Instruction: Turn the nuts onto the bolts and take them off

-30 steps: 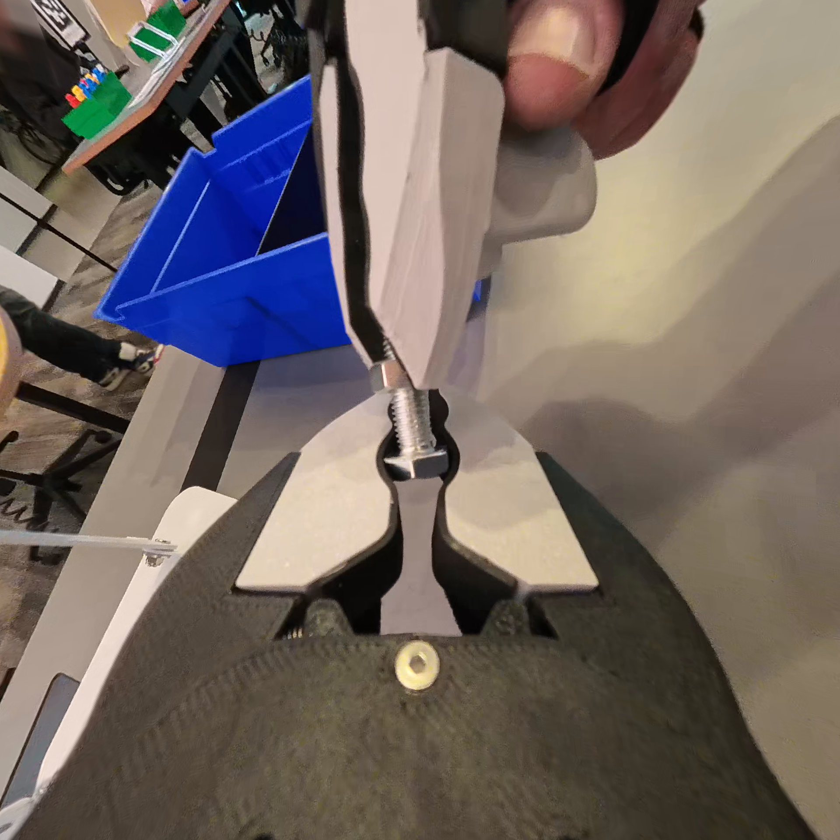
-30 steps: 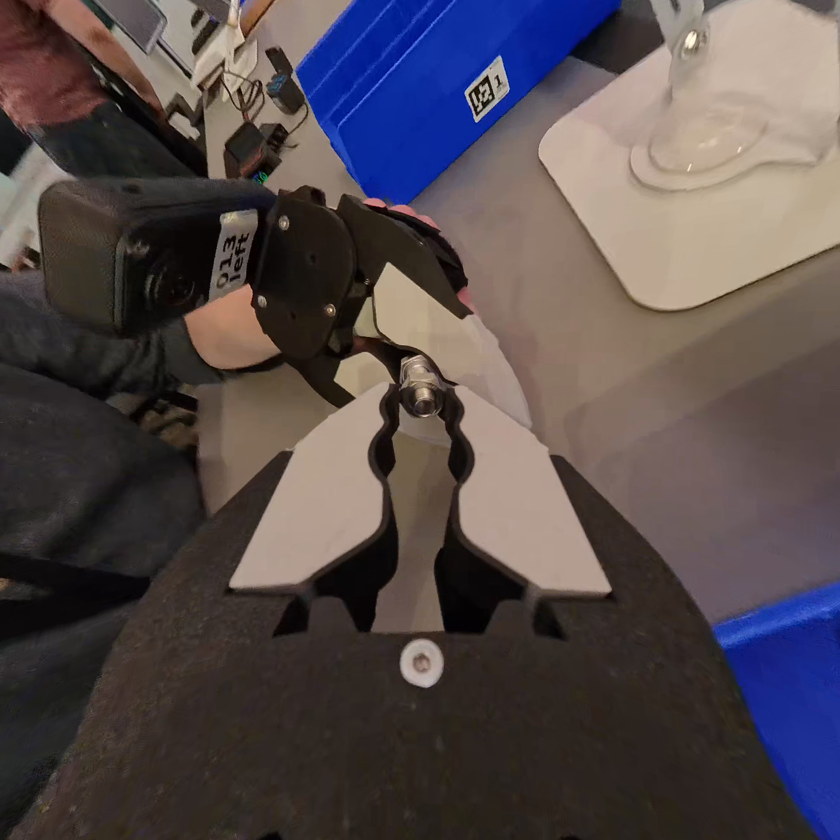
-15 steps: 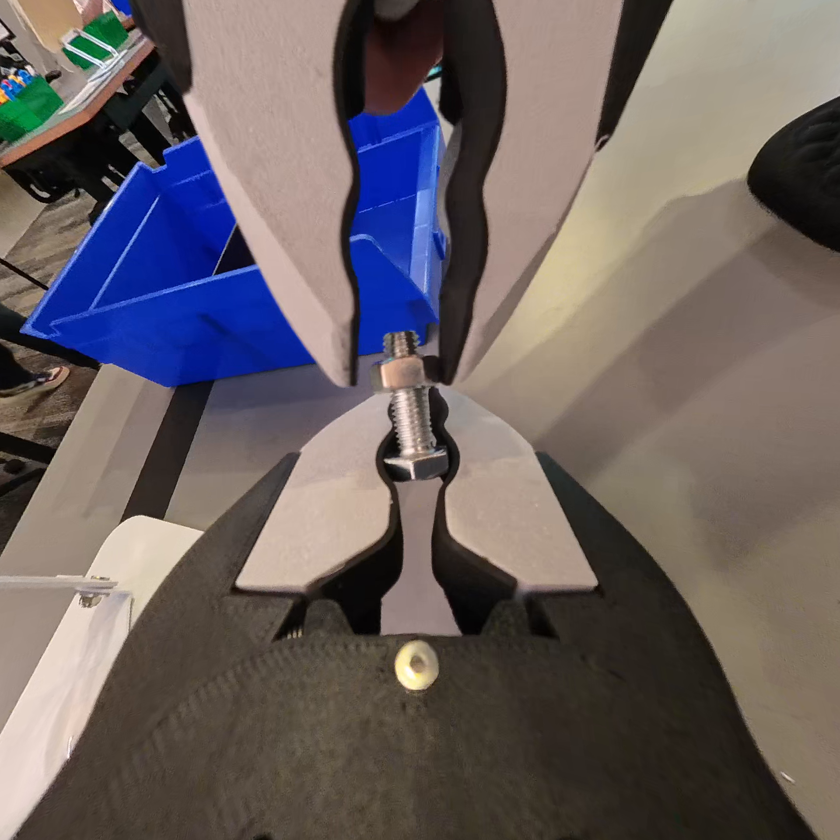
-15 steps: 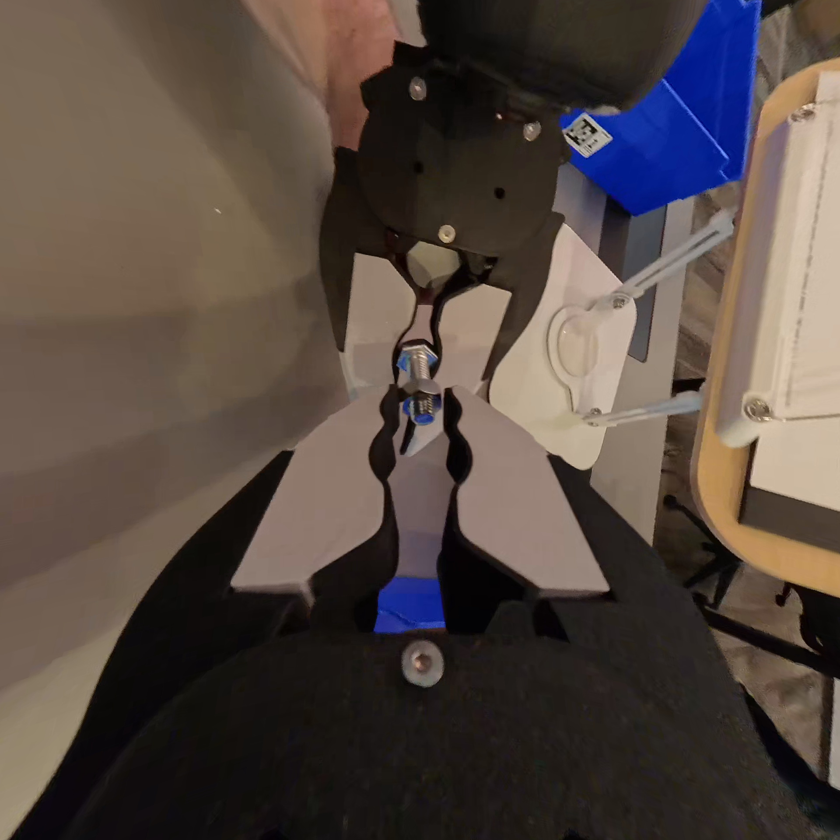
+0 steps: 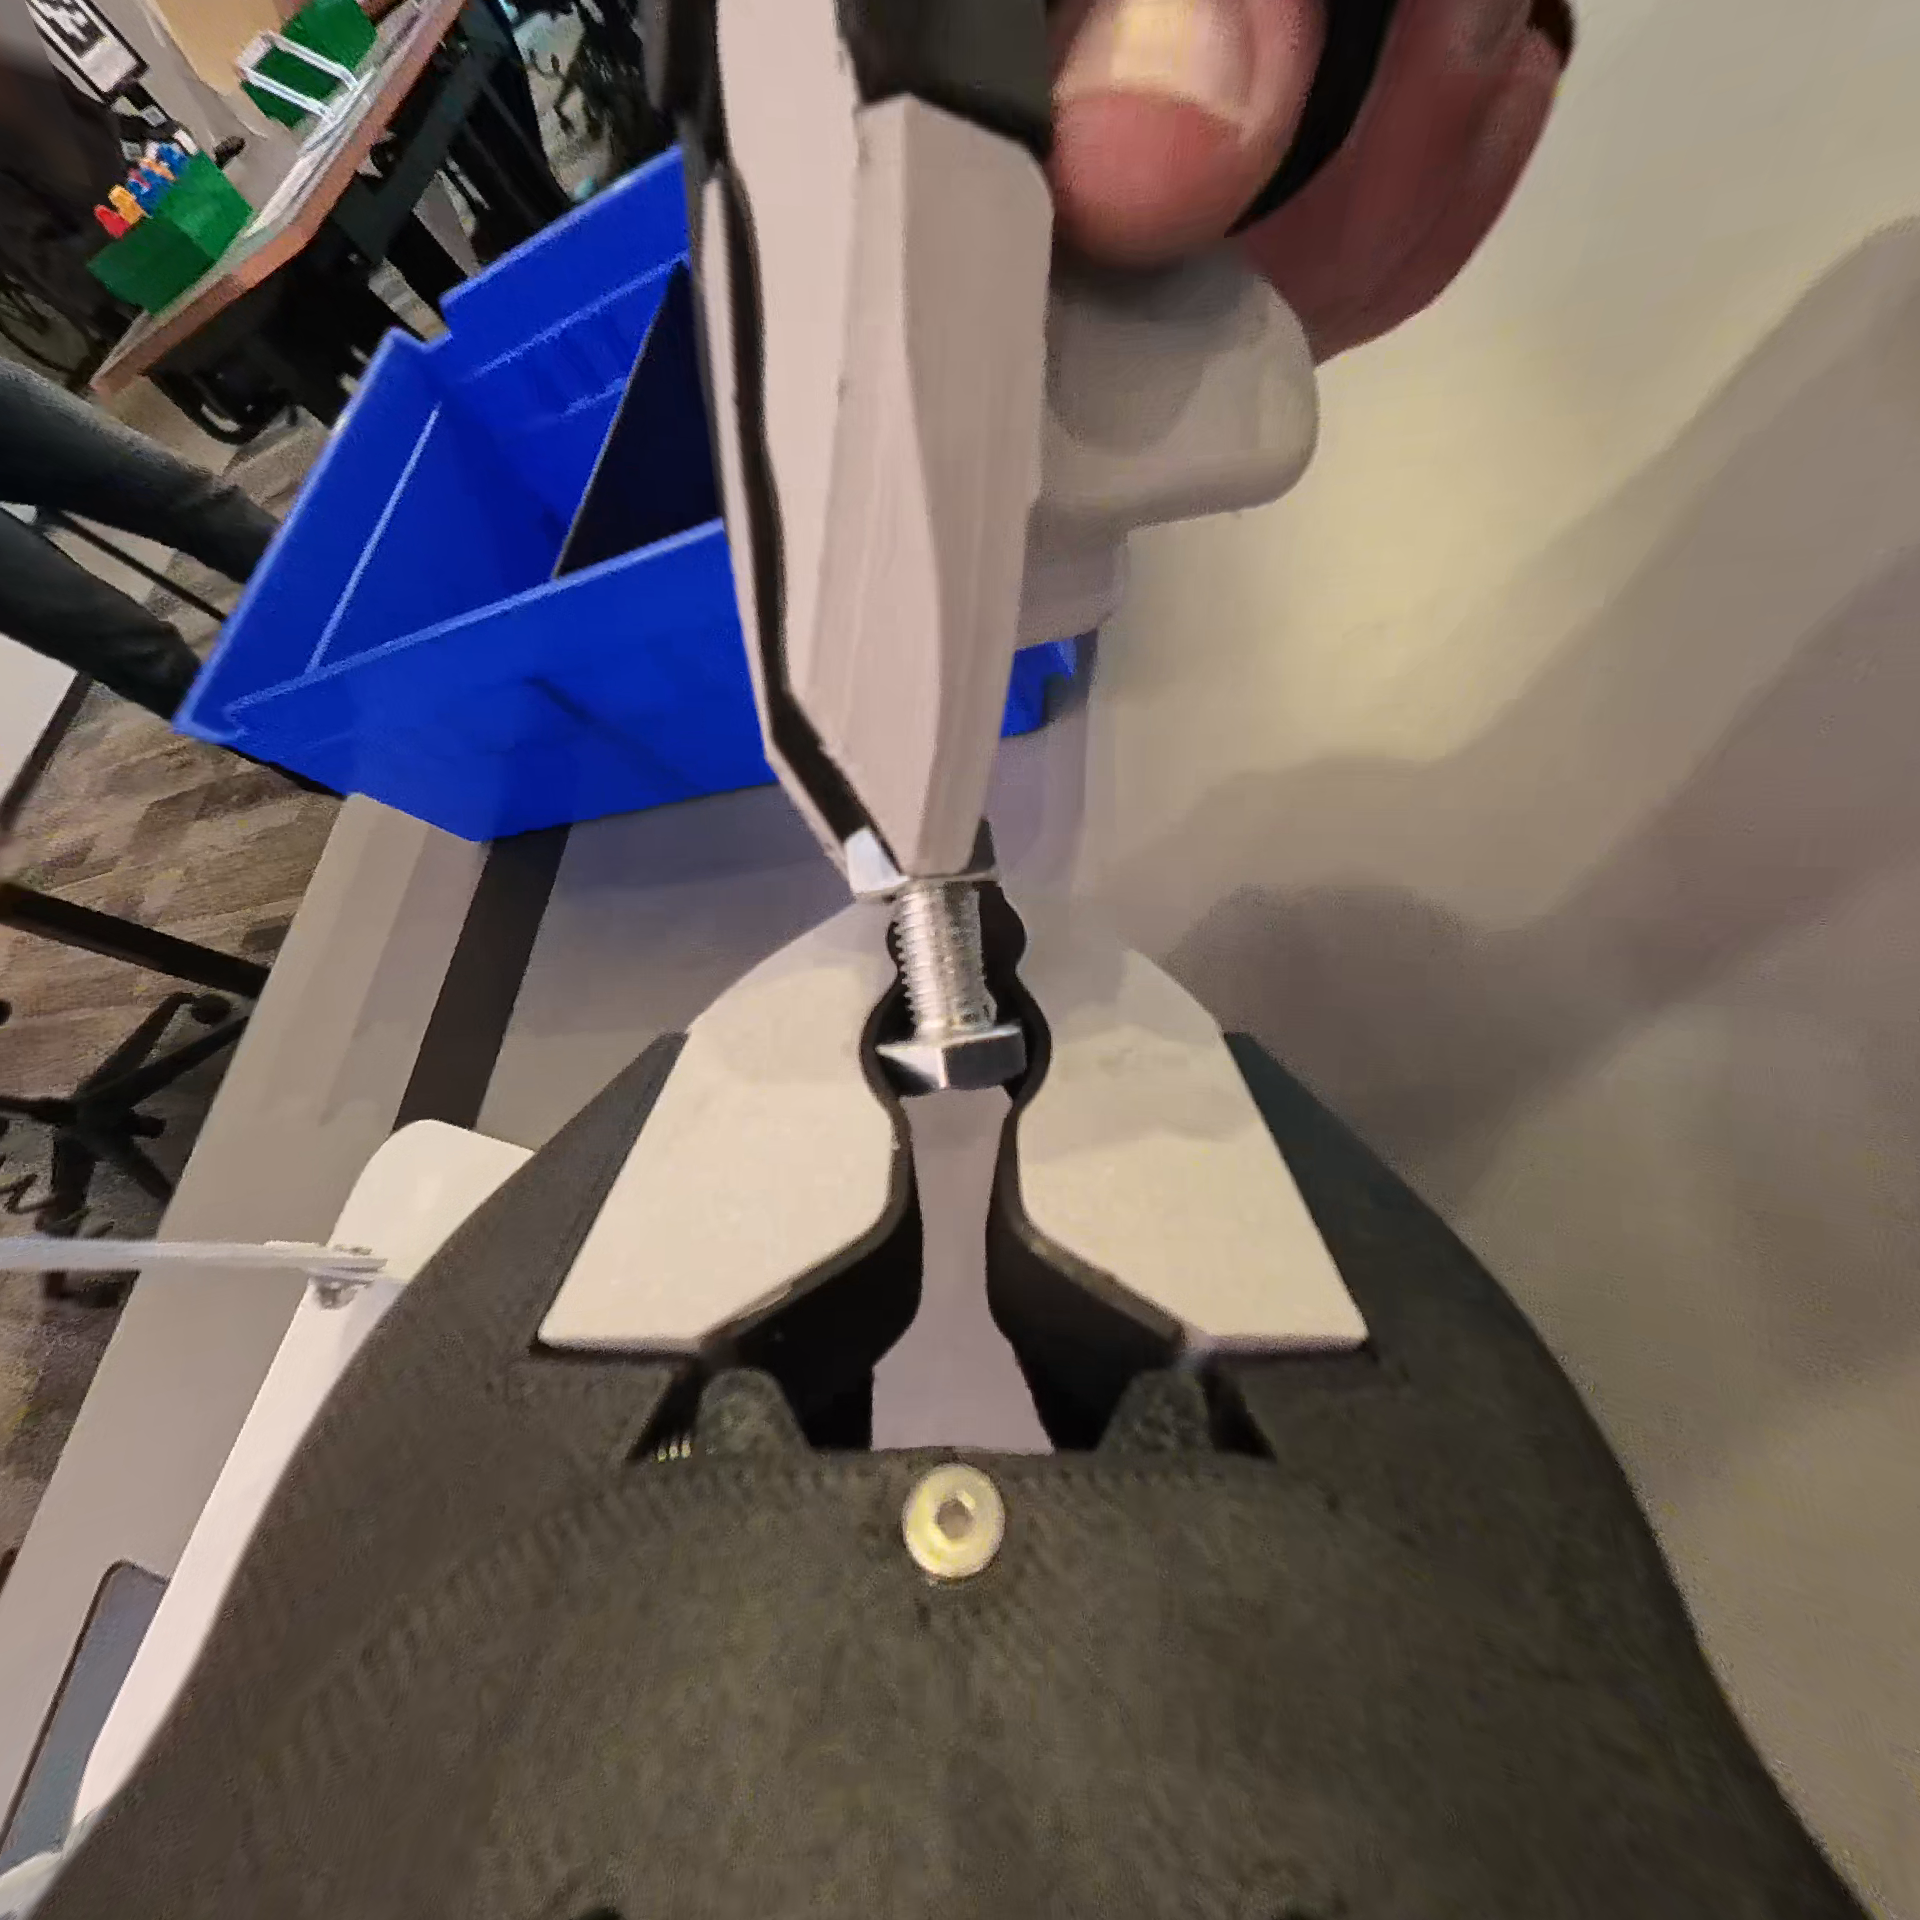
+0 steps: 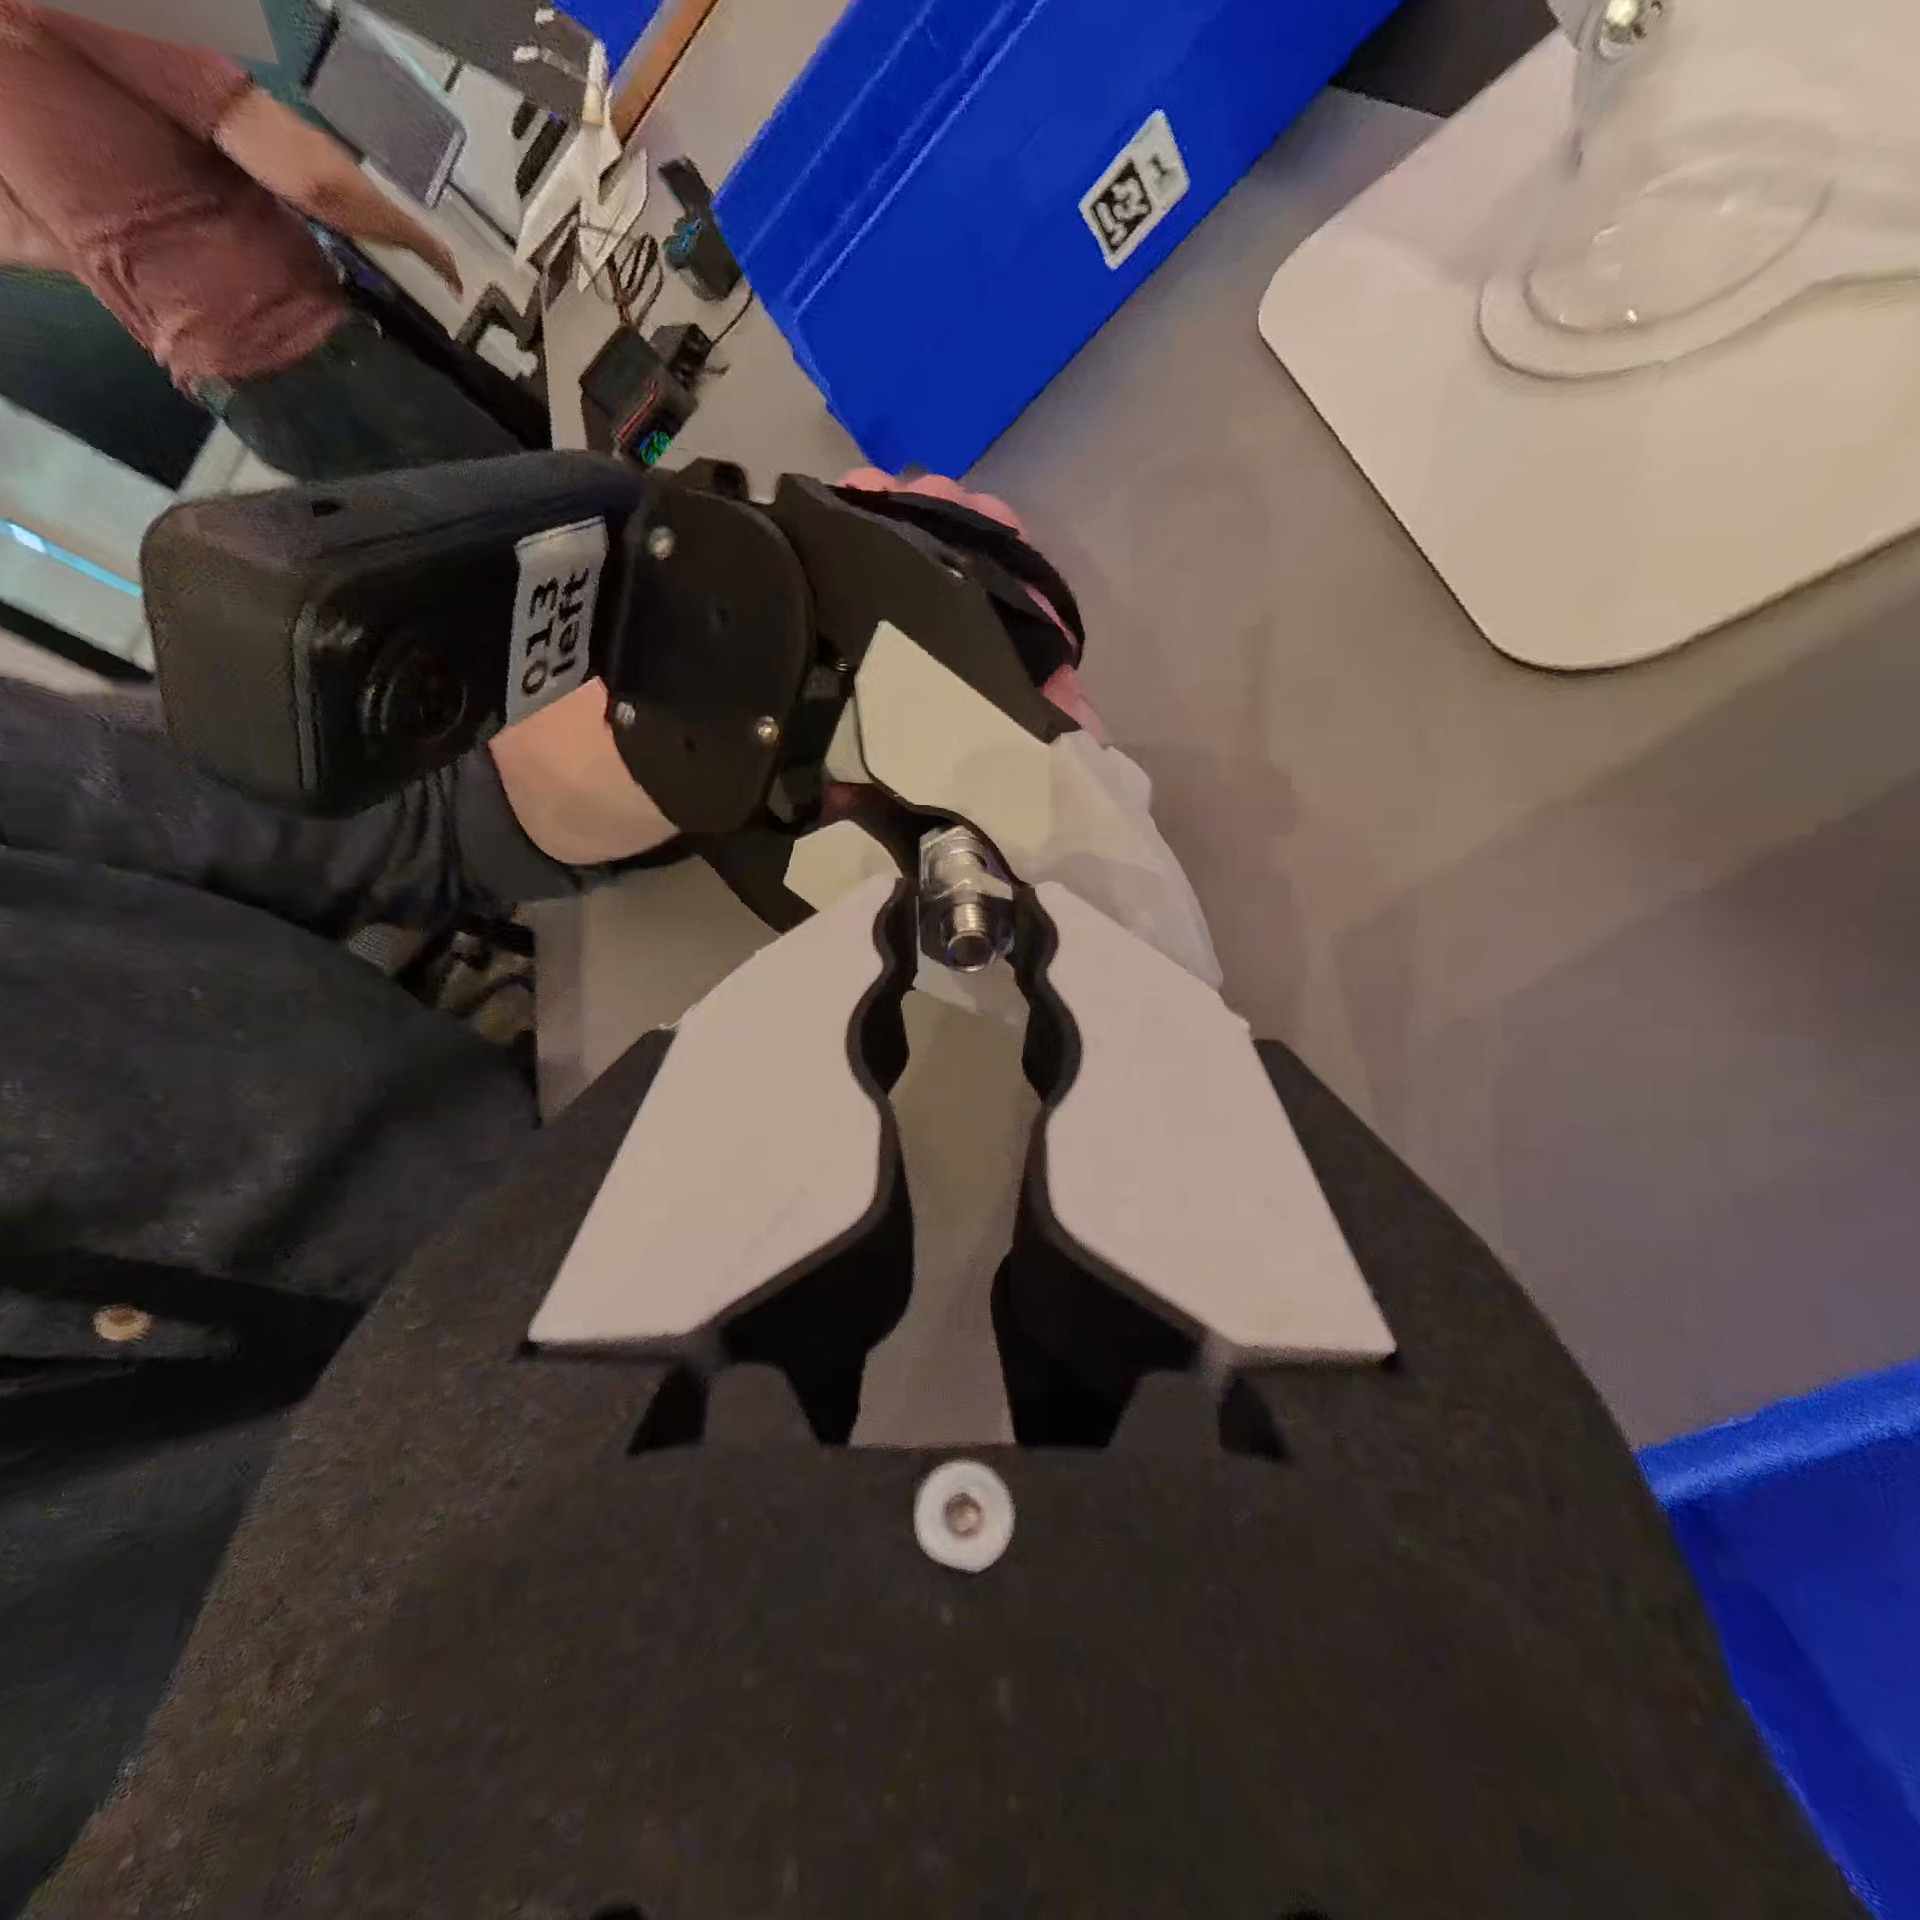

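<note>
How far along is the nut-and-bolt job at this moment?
Done: the nut is started on the bolt, sitting at the thread's far end. In hand: the left gripper clamps the bolt by its head, and the right gripper pinches the nut to turn it. Left: whether it is going on or coming off cannot be told.

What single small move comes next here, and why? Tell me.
Probably another short twist of the right gripper about the bolt's axis. It is shut on the nut at the thread's far end, while the left gripper clamps the bolt by its head, and bare thread shows between them.
</note>
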`<state>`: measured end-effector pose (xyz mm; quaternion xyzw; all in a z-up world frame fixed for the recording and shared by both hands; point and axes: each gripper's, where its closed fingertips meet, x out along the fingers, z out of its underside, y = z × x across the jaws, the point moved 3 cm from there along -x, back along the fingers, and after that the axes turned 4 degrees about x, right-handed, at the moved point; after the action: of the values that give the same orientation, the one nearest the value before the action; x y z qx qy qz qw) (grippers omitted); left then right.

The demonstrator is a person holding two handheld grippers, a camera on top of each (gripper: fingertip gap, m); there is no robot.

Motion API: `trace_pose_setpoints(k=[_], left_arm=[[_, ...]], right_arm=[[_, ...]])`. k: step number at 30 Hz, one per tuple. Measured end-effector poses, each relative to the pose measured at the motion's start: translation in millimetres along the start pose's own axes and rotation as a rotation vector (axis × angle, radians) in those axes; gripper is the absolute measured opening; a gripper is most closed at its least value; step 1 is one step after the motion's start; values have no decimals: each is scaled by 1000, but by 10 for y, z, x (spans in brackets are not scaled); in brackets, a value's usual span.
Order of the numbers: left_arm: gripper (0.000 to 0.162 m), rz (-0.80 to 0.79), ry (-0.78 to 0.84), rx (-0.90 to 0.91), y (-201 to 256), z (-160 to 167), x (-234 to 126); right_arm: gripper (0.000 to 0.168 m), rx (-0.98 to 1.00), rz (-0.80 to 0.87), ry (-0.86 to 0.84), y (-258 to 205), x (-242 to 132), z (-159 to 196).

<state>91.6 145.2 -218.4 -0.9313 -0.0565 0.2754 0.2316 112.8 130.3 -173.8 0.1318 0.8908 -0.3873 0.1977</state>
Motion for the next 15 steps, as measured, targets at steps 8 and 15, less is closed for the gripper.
trace_pose_setpoints(k=[8, 15], left_arm=[[10, 71, 70, -63, 44, -77, -16], [10, 104, 112, -89, 65, -131, -50]], right_arm=[[41, -846, 281, -160, -108, -95, -7], [19, -1264, 370, -323, -150, -17, -20]])
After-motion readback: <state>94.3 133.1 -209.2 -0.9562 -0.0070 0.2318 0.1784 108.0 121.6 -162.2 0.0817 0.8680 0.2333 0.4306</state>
